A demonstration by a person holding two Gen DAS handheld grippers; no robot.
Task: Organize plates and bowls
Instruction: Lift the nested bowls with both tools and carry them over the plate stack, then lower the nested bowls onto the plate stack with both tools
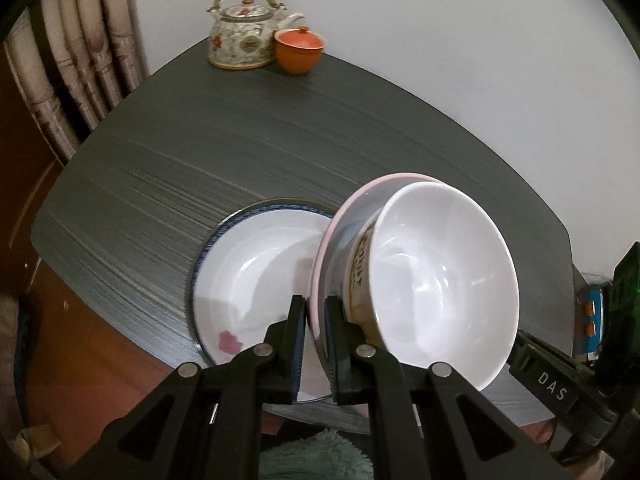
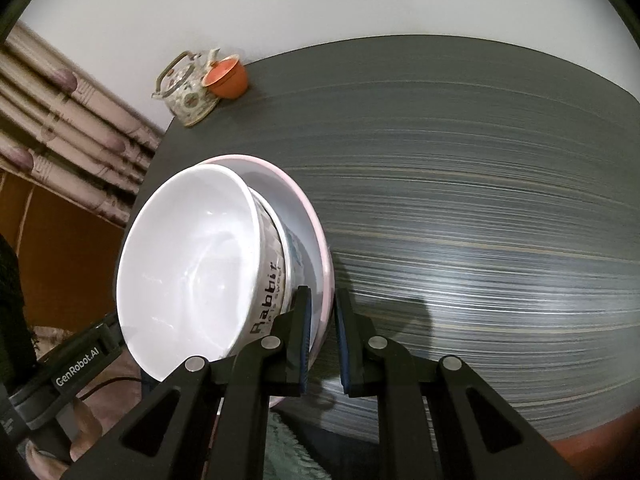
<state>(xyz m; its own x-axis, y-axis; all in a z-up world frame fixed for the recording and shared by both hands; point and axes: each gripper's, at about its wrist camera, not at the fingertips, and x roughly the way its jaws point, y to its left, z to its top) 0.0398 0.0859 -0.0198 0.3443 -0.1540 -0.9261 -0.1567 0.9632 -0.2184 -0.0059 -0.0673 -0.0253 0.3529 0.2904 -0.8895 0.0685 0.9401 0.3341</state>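
A pink-rimmed plate [image 1: 352, 208] carries a white bowl [image 1: 440, 276] with "Rabbit" lettering. Both are lifted and tilted above the dark table. My left gripper [image 1: 313, 344] is shut on the plate's near rim. My right gripper [image 2: 322, 340] straddles the opposite rim of the same plate [image 2: 316, 236], its jaws close around the edge; the bowl [image 2: 188, 264] sits just left of its fingers. A blue-rimmed white plate [image 1: 256, 268] with a pink flower mark lies flat on the table, just left of the held plate and under the left gripper.
A floral teapot [image 1: 242, 32] and an orange lidded cup [image 1: 299, 50] stand at the table's far corner. The dark striped table [image 2: 480, 240] stretches right. A curtain [image 1: 80, 60] hangs at left. The table's near edge lies below the grippers.
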